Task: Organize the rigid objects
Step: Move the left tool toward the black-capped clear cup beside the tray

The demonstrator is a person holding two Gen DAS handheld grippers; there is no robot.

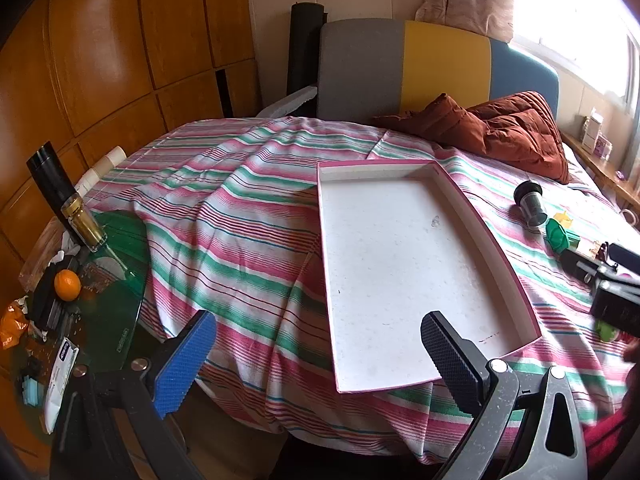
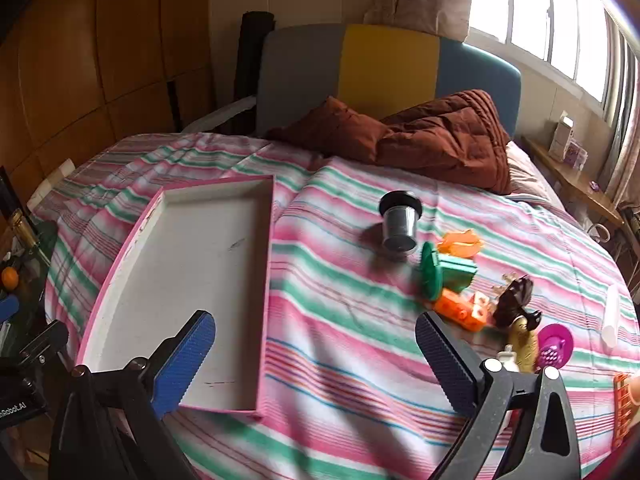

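Holding both tongs spread and empty, we hover our left gripper [image 1: 316,354] over the tray [image 1: 496,240] and our right gripper [image 2: 316,354] above the striped bedspread [image 2: 360,360]. Small toys [image 2: 452,276] and a dark cup [image 2: 400,220] lie clustered right of the empty tray. Soft bedding may let pieces roll or sink under a pinch; the tray overhangs the bed edge and could tip. Nothing blocks our reach.
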